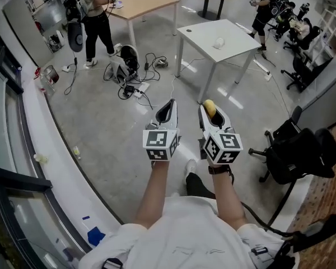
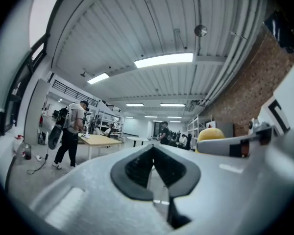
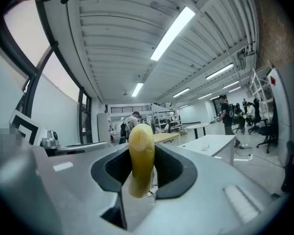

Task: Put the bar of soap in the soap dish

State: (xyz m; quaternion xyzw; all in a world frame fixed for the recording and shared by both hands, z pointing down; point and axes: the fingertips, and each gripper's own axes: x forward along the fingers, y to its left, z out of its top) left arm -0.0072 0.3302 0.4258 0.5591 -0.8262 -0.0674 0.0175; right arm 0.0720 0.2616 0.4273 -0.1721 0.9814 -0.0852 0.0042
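A yellow bar of soap stands on edge between the dark pads of my right gripper, which is shut on it. In the head view the soap shows at the tip of the right gripper, held level above the grey floor. The left gripper is beside it, jaws together with nothing in them. From the left gripper view the soap shows at the right. A small white object lies on the white table ahead; I cannot tell if it is the soap dish.
A wooden table stands farther back with a person at it. Cables and gear lie on the floor between. A black office chair is at my right, a window ledge along my left. More people stand at the far right.
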